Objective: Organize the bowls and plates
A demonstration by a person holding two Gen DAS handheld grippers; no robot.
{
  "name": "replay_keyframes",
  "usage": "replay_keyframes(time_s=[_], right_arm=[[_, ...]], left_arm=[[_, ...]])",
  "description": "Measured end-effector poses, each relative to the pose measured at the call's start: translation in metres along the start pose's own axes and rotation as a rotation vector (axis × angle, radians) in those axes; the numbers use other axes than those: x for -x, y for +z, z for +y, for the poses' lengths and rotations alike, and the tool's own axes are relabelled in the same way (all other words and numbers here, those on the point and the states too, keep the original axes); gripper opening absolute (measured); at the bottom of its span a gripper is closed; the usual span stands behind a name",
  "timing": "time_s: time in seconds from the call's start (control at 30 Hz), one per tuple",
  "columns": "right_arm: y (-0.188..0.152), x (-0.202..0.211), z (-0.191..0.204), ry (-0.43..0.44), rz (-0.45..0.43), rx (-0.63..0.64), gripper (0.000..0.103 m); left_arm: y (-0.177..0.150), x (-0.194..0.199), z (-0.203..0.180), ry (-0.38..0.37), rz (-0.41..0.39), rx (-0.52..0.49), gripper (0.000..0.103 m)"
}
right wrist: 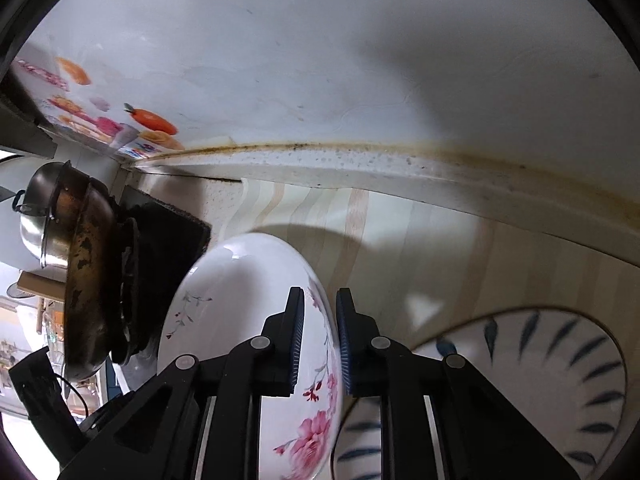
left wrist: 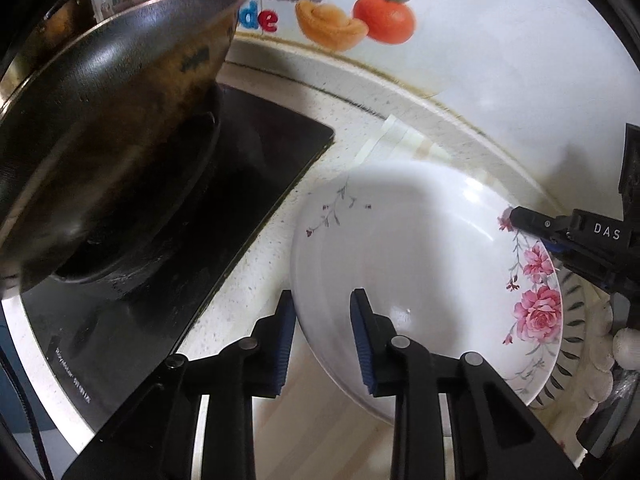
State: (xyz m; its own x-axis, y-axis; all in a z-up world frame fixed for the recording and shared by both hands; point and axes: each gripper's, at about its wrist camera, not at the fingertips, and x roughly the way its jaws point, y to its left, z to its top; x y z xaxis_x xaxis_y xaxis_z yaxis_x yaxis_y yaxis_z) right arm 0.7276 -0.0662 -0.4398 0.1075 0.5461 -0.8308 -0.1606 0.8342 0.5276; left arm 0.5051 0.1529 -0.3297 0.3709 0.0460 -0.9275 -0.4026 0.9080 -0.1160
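Observation:
A white deep plate with pink roses (left wrist: 420,248) lies on the counter, its right side over a plate with blue leaf strokes (left wrist: 576,320). My left gripper (left wrist: 324,336) is shut on the rose plate's left rim, one blue pad outside and one inside. My right gripper (left wrist: 510,216) holds the opposite rim by the flowers. In the right wrist view the rose plate (right wrist: 232,300) stands edge-on between the pads of the right gripper (right wrist: 320,340), which is shut on it. The blue-leaf plate (right wrist: 552,360) lies beneath, at the lower right.
A dark wok (left wrist: 112,100) sits on the black glass hob (left wrist: 260,160) just left of the plates. A steel pot (right wrist: 44,216) stands behind the wok. The wall with fruit stickers (left wrist: 384,16) bounds the striped counter (right wrist: 440,240) at the back.

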Motion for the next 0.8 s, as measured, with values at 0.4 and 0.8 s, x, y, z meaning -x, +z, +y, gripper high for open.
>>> replay_keyframes(time_s=[0.4,0.8], right_arm=[[-0.085,0.132,-0.003,-0.044,-0.115,-0.081,0.018],[-0.274,0.247,-0.059,-0.12,-0.213,-0.32,0.018]], left_arm=[[-0.033,0.09,-0.025,-0.183,-0.008,-0.168,0.025],[-0.132,0.133,-0.088,-0.33,0.119,-0.463,0.025]])
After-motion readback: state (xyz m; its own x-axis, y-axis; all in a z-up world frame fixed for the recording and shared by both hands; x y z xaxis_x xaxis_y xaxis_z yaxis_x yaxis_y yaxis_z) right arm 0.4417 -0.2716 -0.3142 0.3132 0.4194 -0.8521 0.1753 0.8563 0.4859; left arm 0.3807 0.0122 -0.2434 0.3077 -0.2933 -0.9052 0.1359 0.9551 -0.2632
